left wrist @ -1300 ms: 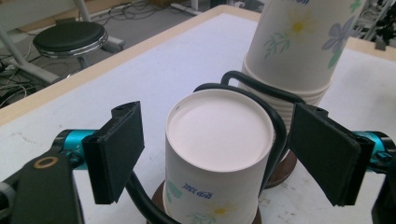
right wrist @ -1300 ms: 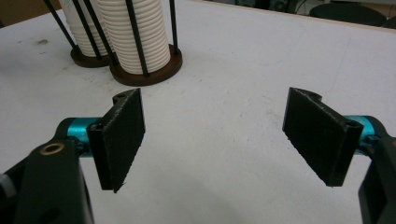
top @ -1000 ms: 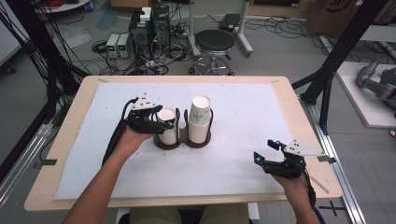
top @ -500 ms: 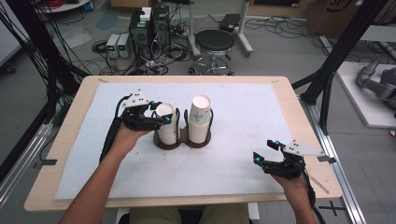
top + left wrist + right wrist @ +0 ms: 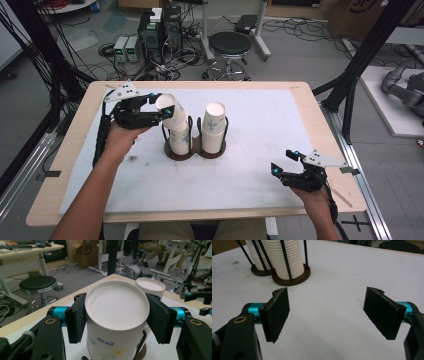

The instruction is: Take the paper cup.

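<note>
Paper cup (image 5: 170,111) tilted, clamped in left tool (image 5: 159,113) above holder (image 5: 196,150).

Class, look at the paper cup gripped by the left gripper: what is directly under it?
Under the lifted cup, tilted in the left gripper, more nested cups sit in the wire holder. How many remain is hidden, since each covers the next.

Cardboard box (image 5: 85,251), left gripper view: black letters "SF" inside a bracket-like outline on its side.
Paper cup (image 5: 116,322), left gripper view: small blue print on its wall, seen upside down, not readable; a green and yellow plant motif beneath.
Other lettering: none readable.
</note>
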Demonstrator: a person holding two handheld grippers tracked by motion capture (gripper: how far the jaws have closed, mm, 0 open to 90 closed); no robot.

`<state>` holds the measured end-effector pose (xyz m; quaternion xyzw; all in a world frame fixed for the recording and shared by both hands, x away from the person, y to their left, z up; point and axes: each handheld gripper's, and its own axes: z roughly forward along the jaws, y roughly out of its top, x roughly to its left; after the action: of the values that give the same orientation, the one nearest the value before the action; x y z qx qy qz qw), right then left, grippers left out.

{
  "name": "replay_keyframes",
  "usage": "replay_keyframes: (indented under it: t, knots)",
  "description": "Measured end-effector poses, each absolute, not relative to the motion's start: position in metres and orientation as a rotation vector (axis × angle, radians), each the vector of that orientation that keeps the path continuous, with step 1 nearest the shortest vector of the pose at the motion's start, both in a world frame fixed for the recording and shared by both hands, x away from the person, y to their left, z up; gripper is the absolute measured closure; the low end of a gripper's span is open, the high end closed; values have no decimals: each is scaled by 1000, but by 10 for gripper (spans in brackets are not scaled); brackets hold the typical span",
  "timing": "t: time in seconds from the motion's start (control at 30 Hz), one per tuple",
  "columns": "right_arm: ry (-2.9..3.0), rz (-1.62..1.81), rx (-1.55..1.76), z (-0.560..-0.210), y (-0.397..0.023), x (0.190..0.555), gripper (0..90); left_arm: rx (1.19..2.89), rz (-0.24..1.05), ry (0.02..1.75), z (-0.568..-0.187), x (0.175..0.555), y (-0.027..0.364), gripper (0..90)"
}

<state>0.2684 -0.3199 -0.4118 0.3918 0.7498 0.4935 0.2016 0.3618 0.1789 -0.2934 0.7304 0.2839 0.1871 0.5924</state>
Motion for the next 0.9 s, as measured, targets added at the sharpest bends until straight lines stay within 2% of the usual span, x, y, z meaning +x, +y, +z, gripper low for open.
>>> replay_keyframes:
  t: [0.4, 0.9]
  knots:
    - [2084, 1388, 1088, -410, -318, 270, 215, 1657, 416, 617, -280, 332, 202, 375]
    - [2097, 1393, 1071, -407, -310, 271, 215, 1646, 385, 577, -295, 305, 213, 375]
